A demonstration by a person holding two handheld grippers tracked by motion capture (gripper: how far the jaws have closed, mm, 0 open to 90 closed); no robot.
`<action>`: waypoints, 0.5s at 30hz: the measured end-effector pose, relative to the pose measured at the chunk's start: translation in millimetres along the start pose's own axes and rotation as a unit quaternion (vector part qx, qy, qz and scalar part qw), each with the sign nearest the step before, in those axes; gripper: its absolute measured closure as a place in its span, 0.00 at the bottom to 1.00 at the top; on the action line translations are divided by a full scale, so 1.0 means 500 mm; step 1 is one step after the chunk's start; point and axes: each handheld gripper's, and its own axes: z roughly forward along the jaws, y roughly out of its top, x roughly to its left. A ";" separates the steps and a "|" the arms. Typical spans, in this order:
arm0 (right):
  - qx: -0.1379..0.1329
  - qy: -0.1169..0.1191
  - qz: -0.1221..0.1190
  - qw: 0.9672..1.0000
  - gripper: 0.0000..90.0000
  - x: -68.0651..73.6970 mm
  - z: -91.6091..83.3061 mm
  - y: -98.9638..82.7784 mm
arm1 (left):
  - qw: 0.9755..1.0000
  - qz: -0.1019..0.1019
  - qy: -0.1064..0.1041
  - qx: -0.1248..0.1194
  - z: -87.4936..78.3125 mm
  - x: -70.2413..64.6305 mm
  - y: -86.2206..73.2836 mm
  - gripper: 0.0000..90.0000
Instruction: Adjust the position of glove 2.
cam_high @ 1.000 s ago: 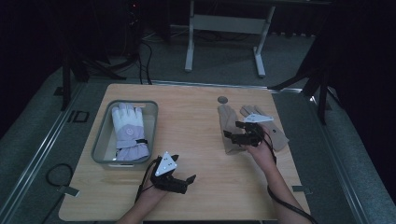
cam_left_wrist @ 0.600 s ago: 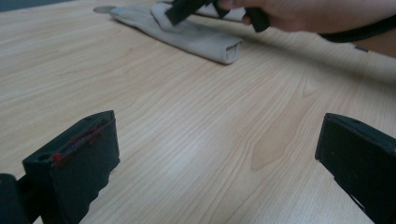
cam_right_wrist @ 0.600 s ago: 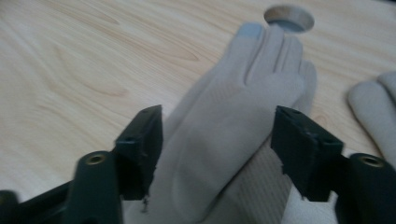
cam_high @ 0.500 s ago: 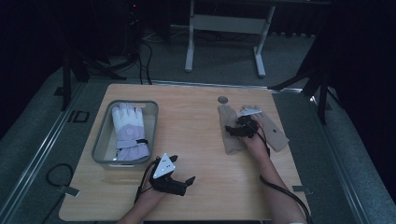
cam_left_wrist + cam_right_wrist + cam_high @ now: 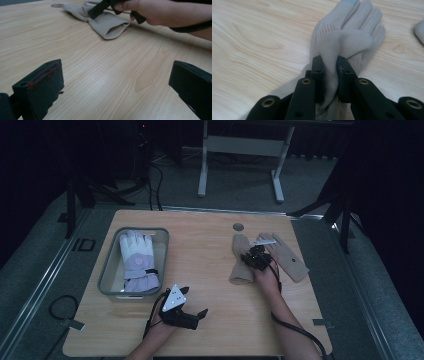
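Jaws of right gripper just closed, pinching beige glove, forearm outstretched

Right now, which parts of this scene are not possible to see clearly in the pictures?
- Left beige glove: in the right gripper view its cuff is hidden behind the right gripper, whose jaws have just been closing and now pinch a fold of it.
- Second beige glove: cut off by the right edge in the right gripper view.
- White and lilac glove in the grey bin: its black tab is too small in the high view.
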 end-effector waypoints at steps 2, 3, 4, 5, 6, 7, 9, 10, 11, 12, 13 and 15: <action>-0.006 0.000 0.014 1.000 0.88 0.009 -0.015 0.006 | 1.000 -0.001 0.000 -0.004 0.000 0.000 -0.001 0.00; -0.008 0.002 0.017 1.000 0.88 0.014 -0.024 0.009 | 1.000 -0.001 0.000 -0.002 0.001 0.000 -0.002 0.00; -0.011 0.001 0.019 1.000 0.88 0.020 -0.032 0.013 | 1.000 0.000 0.001 -0.004 0.001 0.000 -0.002 0.00; -0.013 0.001 0.023 1.000 0.88 0.025 -0.042 0.017 | 1.000 0.001 0.004 -0.003 0.001 0.000 -0.003 0.00; -0.014 0.002 0.027 1.000 0.88 0.029 -0.052 0.022 | 1.000 0.001 0.004 -0.003 0.002 0.001 -0.002 0.00; -0.019 0.003 0.029 0.999 0.88 0.035 -0.062 0.026 | 1.000 0.000 0.005 -0.004 0.002 0.001 -0.003 0.00; -0.028 0.005 0.044 0.999 0.88 0.047 -0.084 0.038 | 1.000 0.000 0.009 -0.004 0.002 0.002 -0.004 0.00; -0.033 -0.001 0.052 0.998 0.88 0.056 -0.096 0.043 | 1.000 0.002 0.010 -0.004 0.002 0.002 -0.004 0.00; -0.041 -0.007 0.054 0.998 0.88 0.068 -0.108 0.046 | 1.000 0.006 0.011 -0.005 0.002 0.001 -0.004 0.00; -0.048 -0.011 0.050 0.998 0.88 0.080 -0.118 0.049 | 1.000 0.007 0.014 -0.003 0.002 0.000 -0.004 0.00; -0.053 -0.011 0.050 0.997 0.88 0.090 -0.127 0.051 | 1.000 0.008 0.015 -0.005 0.002 -0.001 -0.004 0.00; -0.063 -0.016 0.054 0.996 0.88 0.108 -0.144 0.053 | 1.000 0.006 0.018 -0.006 0.001 0.000 -0.004 0.00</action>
